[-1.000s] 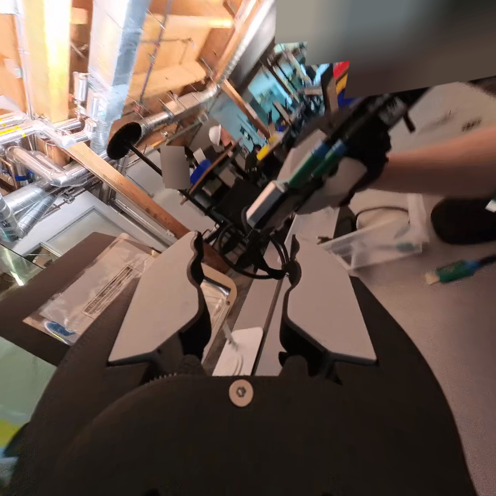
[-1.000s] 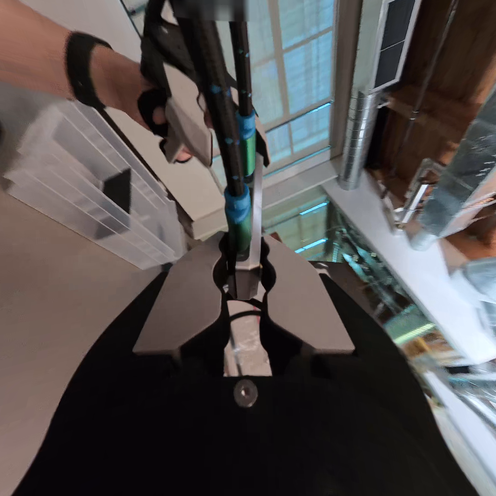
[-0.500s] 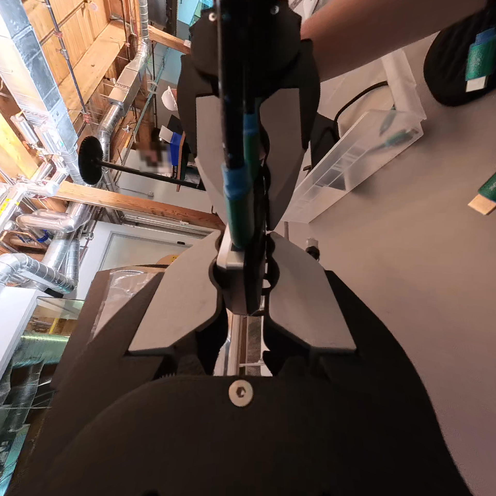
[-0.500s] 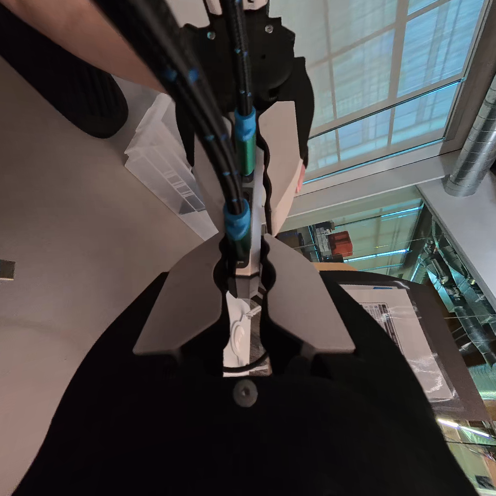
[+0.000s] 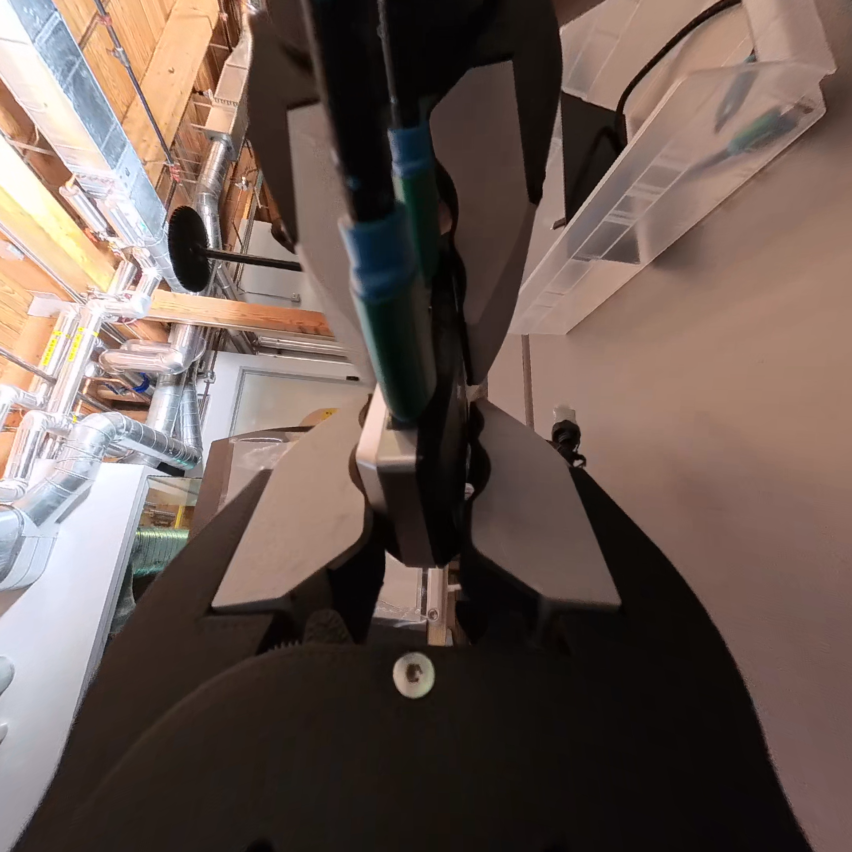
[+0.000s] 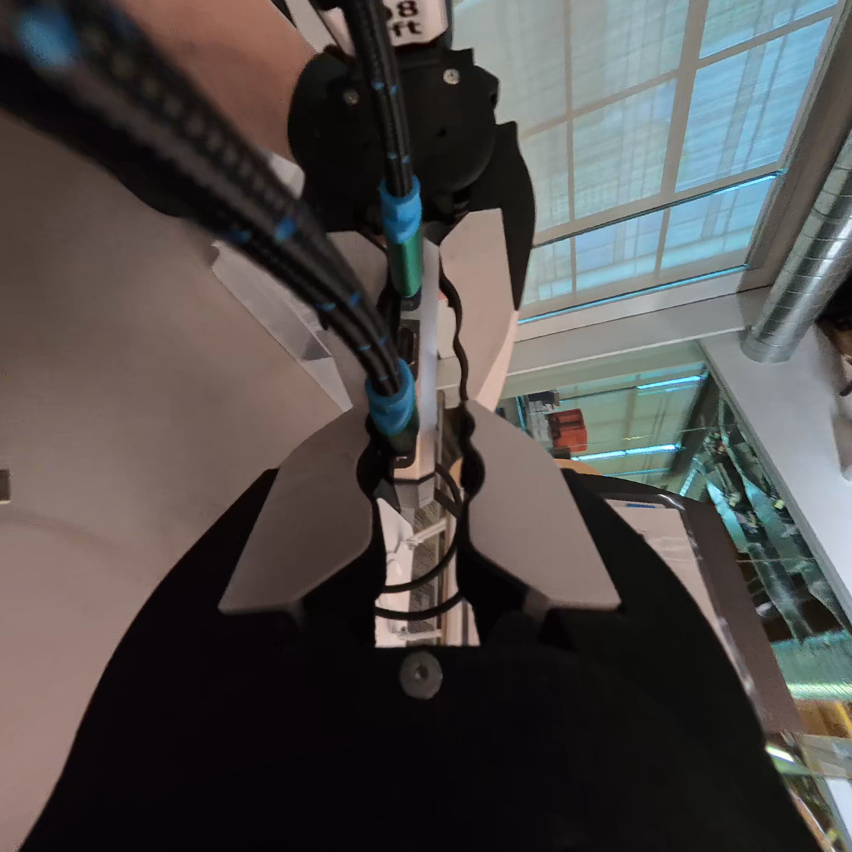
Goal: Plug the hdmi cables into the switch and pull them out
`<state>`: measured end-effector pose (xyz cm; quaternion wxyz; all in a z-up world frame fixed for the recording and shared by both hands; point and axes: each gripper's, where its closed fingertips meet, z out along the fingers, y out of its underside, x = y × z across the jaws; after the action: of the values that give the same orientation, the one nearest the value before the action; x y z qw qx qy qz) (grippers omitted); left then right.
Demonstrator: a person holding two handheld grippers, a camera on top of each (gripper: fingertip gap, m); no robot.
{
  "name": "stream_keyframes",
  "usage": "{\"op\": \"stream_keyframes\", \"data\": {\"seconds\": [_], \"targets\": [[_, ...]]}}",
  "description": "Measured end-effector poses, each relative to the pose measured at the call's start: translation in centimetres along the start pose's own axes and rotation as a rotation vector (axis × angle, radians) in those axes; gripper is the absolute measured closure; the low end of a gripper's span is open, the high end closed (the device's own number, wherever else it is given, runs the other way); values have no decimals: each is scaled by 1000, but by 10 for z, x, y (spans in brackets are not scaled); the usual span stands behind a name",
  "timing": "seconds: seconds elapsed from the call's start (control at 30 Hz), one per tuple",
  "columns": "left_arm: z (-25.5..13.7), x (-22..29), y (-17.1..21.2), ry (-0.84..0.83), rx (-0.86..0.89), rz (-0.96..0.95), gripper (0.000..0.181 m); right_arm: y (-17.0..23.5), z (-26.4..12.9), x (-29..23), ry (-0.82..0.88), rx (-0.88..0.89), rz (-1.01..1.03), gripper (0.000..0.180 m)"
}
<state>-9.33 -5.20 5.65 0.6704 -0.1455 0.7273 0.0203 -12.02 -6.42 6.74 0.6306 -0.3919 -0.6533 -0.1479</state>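
Grey table (image 5: 691,461) | switch (image 5: 405,484) clamped endwise between left tool (image 5: 415,465), right tool (image 6: 422,461)

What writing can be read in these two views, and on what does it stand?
I do not copy writing; these bear it.
White tag, top of right wrist view: large dark print.
Yellow stickers on the pipes: too small.
Label on the bagged packet: blurred.

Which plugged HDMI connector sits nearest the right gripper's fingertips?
The lower green connector, right at the right gripper; the other green connector sits nearer the left gripper.
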Motion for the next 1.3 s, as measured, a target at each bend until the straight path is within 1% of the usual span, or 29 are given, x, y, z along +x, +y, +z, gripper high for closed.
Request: {"op": "stream_keyframes", "data": {"seconds": [0.07,0.1,0.13,0.2,0.33,0.43,0.5,0.63,0.77,0.93,1.03,1.13,1.2,1.3], "targets": [[2,0,4,-6,-25,13,145,7,0,8,55,-35,4,130],[3,1,5,-6,-35,16,144,10,1,8,54,-50,3,130],[3,2,6,-1,-39,17,145,11,2,4,35,-51,0,136],[4,4,9,7,-45,29,144,14,5,-8,-29,-60,-9,157],[1,8,8,43,-25,-8,144,13,6,-11,-56,-76,-18,158],[-6,5,-2,64,40,-77,148,18,-1,-8,-54,-105,-15,158],[-9,6,-7,92,64,-99,157,20,-3,-7,-48,-98,-9,158],[-3,13,0,85,18,-23,158,20,0,-11,-65,-110,-24,159],[1,17,2,87,15,-6,158,20,1,-14,-83,-106,-16,158],[4,11,4,41,-26,28,159,24,-1,-8,-45,-100,-13,157],[5,5,13,1,-74,78,159,36,-2,4,32,-157,-20,145],[2,-5,31,-37,-147,95,158,63,-15,22,136,-271,-47,145],[-1,-13,46,-63,-201,97,159,89,-33,37,219,-350,-10,145],[-6,-22,66,-90,-269,97,157,128,-72,64,385,-436,113,149]]}}
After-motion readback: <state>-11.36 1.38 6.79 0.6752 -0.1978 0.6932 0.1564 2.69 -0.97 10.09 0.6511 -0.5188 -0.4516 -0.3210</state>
